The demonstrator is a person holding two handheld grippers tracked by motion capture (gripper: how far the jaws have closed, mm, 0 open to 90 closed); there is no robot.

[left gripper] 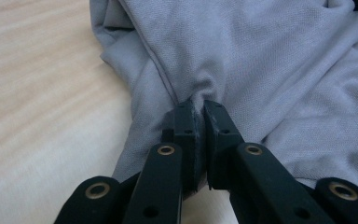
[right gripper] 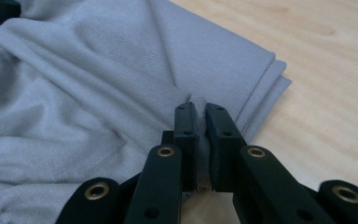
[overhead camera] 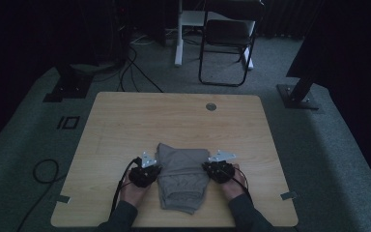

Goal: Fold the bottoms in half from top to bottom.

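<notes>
Folded grey knit garment (left gripper: 279, 70) cut off by top and right frame edges; pinched fabric hidden between black fingers (left gripper: 186, 135). Dark background at top unreadable.

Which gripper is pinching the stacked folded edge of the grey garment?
The right gripper: its jaws close on the grey garment at its layered folded edge. The left gripper grips a puckered single fold.

Left hand-held gripper (overhead camera: 150, 170) pinched closed, right hand-held gripper (overhead camera: 212, 168) likewise, forearms low, angled inward

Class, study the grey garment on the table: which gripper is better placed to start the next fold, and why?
Neither clearly: left gripper and right gripper each pinch one side edge of the grey garment, roughly level. Probably both lift together.
</notes>
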